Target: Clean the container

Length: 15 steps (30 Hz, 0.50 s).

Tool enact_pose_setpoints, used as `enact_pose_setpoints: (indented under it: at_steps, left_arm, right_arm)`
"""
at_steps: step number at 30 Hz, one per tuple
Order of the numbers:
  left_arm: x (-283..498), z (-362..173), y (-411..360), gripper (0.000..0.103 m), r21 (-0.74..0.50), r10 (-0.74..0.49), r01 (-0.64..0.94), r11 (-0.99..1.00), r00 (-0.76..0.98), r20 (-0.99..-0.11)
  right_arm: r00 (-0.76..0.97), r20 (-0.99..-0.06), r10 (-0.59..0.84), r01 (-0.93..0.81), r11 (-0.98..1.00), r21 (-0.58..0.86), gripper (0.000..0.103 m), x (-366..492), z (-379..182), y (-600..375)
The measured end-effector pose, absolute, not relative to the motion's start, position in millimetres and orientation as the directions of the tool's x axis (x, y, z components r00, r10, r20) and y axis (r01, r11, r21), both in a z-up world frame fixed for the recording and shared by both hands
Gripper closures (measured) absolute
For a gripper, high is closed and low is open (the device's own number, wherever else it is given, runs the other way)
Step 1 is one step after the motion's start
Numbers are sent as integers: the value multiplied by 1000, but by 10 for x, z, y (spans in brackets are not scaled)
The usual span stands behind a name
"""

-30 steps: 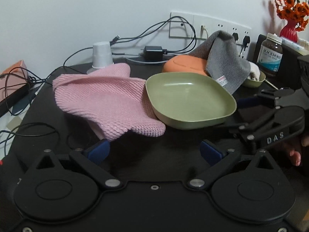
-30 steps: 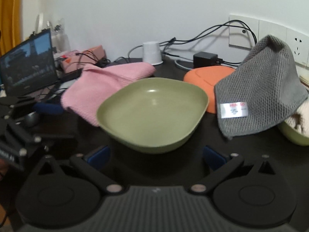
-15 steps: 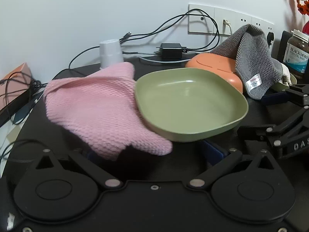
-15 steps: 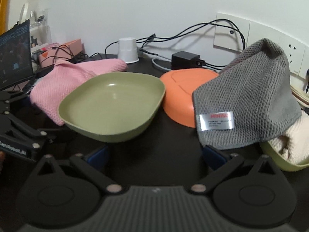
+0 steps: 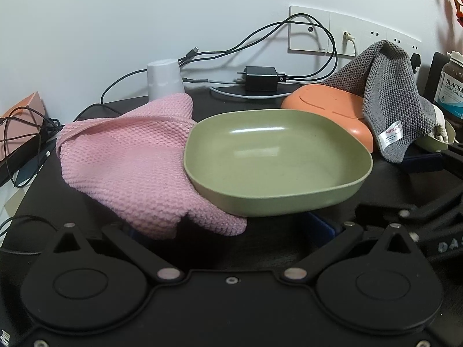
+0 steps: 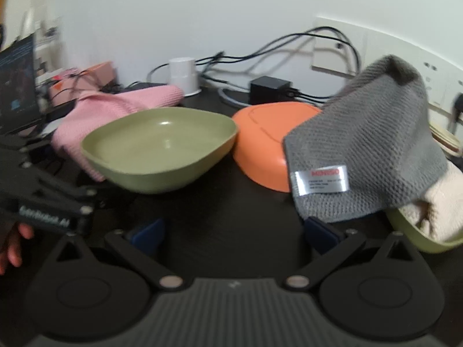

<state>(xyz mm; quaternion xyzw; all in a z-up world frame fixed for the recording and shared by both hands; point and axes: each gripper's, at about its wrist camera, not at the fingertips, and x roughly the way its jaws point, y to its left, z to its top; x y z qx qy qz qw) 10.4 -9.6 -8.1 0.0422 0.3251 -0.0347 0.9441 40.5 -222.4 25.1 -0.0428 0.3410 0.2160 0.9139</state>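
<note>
The green dish (image 5: 277, 159) sat at twelve o'clock of the left gripper (image 5: 231, 228) — jaws wide, empty — while the right gripper (image 6: 231, 232), apparently also empty, faced the gray cloth (image 6: 367, 141) at two o'clock.

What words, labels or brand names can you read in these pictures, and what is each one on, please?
"BLACKM", "FISH OIL 10", cut off by the frame edge: brown bottle.
"MINISO", partly hidden: tag on the grey cloth.
"DAS": the right gripper body.
Small print on that tag in the right wrist view: too blurred.
White lettering on the left gripper body: too blurred.
</note>
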Motion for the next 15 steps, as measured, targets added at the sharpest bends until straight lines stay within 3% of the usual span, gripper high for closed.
enact_pose_setpoints:
  at_steps: [15]
  left_arm:
    - [82, -86, -56, 0, 45, -39, 85, 995, 786, -618]
  right_arm:
    - [699, -644, 311, -354, 933, 67, 1, 392, 232, -2161]
